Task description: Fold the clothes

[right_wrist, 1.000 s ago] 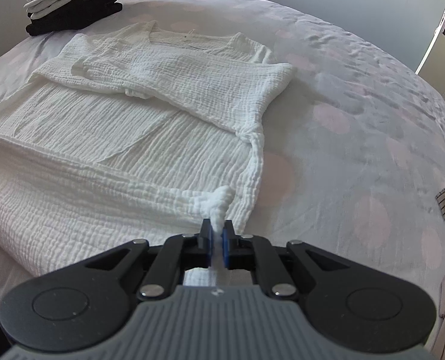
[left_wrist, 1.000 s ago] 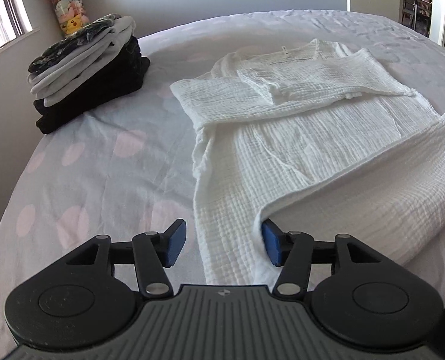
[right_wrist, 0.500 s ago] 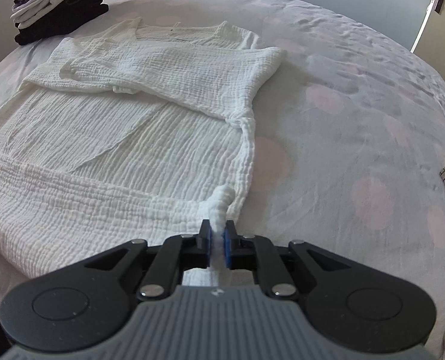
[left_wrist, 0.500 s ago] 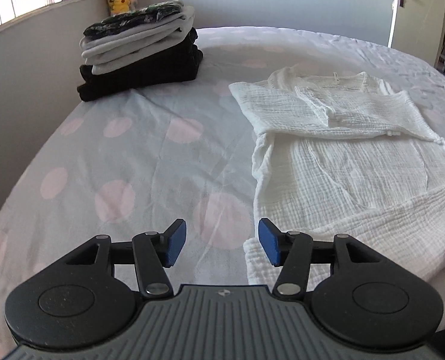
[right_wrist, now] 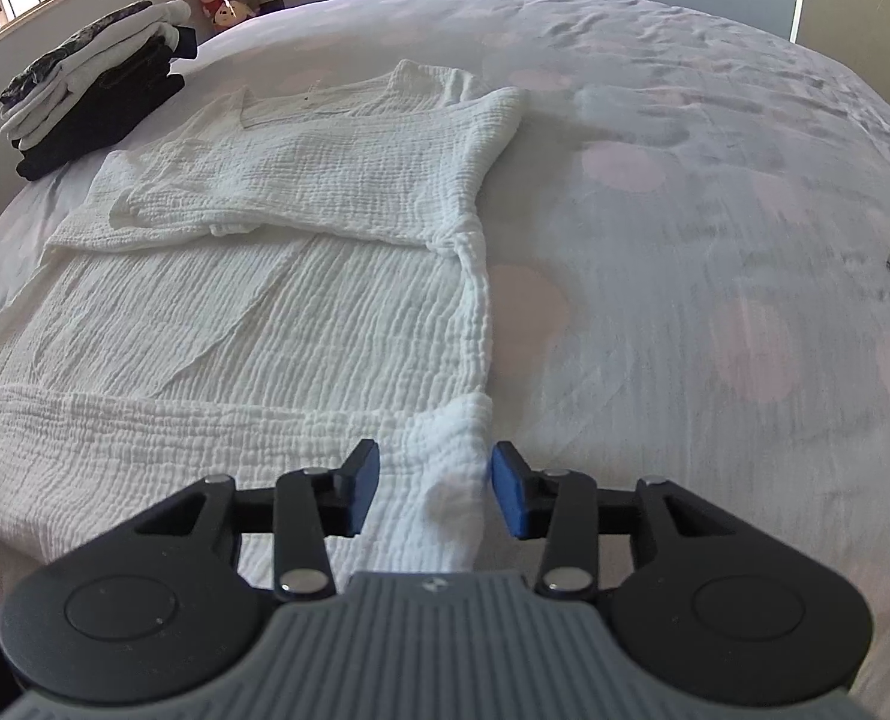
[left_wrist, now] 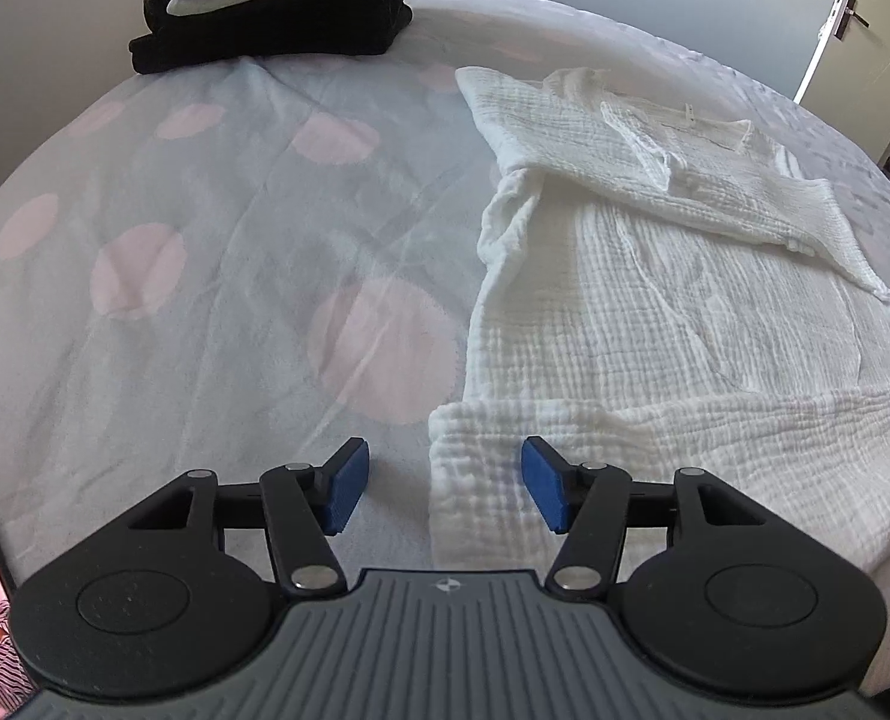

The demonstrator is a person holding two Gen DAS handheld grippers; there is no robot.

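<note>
While both tools (left_wrist: 439, 483) (right_wrist: 435, 492) gape, the crinkled white garment (right_wrist: 301, 300) lies seemingly hem-folded, sleeves crossed.

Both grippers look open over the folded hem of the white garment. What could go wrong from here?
1. The folded hem lies loose and thick; it may spring back now that the right gripper stands open.
2. The left gripper straddles only the hem's corner, so a regrasp might catch one layer.
3. The crossed sleeves could shift during the next fold.

Both wrist views look low across the white garment (left_wrist: 655, 312) from its near corners.
</note>
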